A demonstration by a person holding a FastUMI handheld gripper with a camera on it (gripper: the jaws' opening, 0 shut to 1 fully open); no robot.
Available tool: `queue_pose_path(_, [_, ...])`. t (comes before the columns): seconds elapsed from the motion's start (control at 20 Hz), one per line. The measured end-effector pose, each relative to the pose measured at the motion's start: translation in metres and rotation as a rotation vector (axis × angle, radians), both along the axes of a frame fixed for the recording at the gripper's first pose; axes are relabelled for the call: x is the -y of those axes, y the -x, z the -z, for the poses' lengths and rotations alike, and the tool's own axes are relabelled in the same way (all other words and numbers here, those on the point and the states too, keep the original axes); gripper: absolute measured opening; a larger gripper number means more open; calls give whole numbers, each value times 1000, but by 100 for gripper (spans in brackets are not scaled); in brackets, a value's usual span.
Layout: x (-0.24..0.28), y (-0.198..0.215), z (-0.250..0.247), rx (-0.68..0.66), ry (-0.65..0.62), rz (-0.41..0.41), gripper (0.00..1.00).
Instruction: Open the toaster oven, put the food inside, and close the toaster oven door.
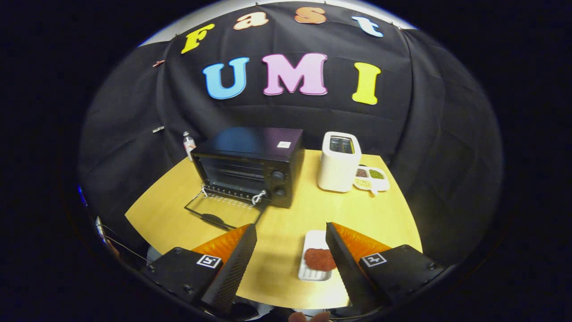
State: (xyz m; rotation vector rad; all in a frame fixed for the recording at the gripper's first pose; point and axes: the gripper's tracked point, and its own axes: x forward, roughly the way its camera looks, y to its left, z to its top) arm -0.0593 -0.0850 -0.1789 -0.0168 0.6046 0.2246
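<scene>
toaster oven (250,163): black unit at the back left of the wooden table (178,210); i read its cavity as open, wire rack visible inside.
oven door (223,211): folded down flat onto the table in front of the cavity, handle toward me. step one of the task looks done.
food (318,258): a reddish-brown round patty, possibly meat, though the view is too coarse to be sure. it lies on a small white tray (313,239) near the table's front edge, well apart from the oven.
gripper (291,235): i hold it above the front of the table; fingers spread wide, nothing between them. the right finger (342,255) overlaps the tray's right side in this view; i cannot tell whether it touches.
remaining: pick up the food, carry it into the cavity, release, then lift the door shut. i judge the task roughly one third along.
bystanders: white toaster (338,162) and a divided dish (372,178) at the back right, a small bottle (189,144) left of the oven; none lies on the path to the cavity.
</scene>
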Motion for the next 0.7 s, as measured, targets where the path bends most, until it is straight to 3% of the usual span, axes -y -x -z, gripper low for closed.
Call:
queue_pose_path(0.35, [103, -12, 42, -155, -33, 25, 99])
queue_pose_path(0.7, [111, -10, 122, -459, -175, -57, 99])
